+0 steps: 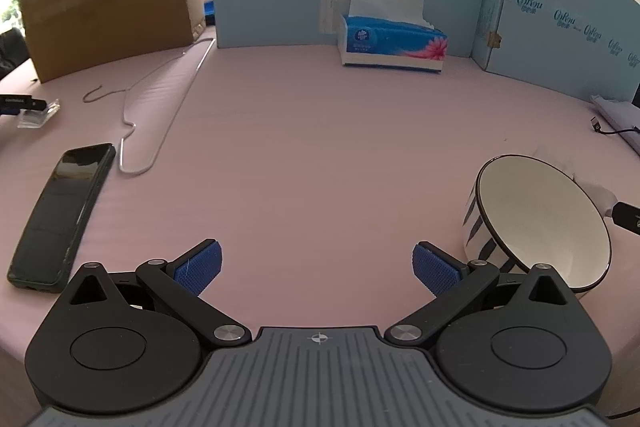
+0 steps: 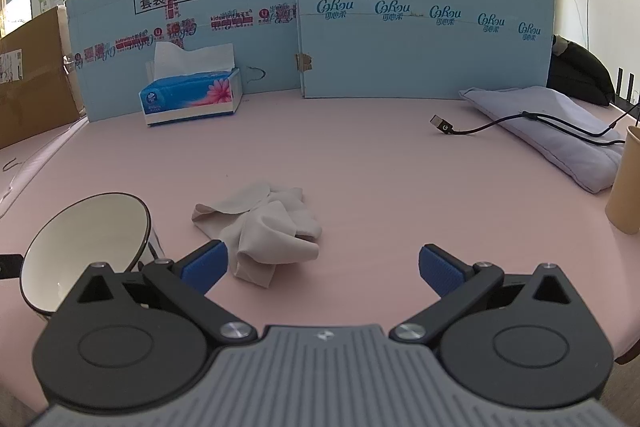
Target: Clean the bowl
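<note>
Since both grippers hang empty over the pink counter (image 1: 320, 147), I judge the step in hand to be the first pick-up: cloth in one, bowl in the other. The bowl (image 1: 544, 223) sits at the near right of my left wrist view, white inside with a dark rim and blue stripes outside. It looks tipped, though the fisheye lens may exaggerate that. The crumpled pale cloth (image 2: 264, 231) lies just beyond my right gripper (image 2: 322, 267), a little left of centre, close beside the bowl (image 2: 88, 247) but apparently not touching it.

To do this well, I would bring the right gripper forward and slightly left, so the jaws straddle the raised bunch of folds rather than a flat edge, and close there so the cloth comes up as a wad. The left gripper (image 1: 316, 263) should swing right and take the bowl's rim near its closest point, one pad inside and one outside, because glazed ware may slip under a shallow bite.

Both sets of jaws stand wide apart, holding nothing. Each gripper is held low and roughly level, pointing forward across the counter toward the tissue box (image 1: 394, 43).
</note>
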Demonstrator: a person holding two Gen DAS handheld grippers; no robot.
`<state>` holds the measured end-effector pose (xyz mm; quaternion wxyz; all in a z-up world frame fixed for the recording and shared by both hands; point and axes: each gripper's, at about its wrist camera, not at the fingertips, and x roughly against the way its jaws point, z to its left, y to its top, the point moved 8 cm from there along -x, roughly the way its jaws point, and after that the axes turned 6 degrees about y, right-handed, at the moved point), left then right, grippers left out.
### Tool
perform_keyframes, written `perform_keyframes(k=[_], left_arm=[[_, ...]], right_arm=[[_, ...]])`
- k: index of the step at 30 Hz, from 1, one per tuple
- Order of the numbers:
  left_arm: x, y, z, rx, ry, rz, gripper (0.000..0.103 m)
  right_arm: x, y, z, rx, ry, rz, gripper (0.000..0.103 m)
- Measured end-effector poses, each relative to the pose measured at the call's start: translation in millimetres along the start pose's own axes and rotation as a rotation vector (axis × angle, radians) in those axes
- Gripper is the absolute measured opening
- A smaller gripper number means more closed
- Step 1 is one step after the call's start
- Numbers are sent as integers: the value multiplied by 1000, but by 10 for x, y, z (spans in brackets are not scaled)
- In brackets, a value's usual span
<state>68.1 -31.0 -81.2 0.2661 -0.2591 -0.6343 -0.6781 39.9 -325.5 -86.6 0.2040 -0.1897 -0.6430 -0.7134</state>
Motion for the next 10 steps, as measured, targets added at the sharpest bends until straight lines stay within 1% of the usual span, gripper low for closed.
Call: perform_keyframes(k=[6, 10], left_arm=[[35, 31, 32, 13, -1, -20, 103], [52, 36, 32, 5, 4, -24, 103]], right_arm=[[5, 2, -7, 0, 0, -1, 103], [14, 3, -5, 0, -1, -4, 103]])
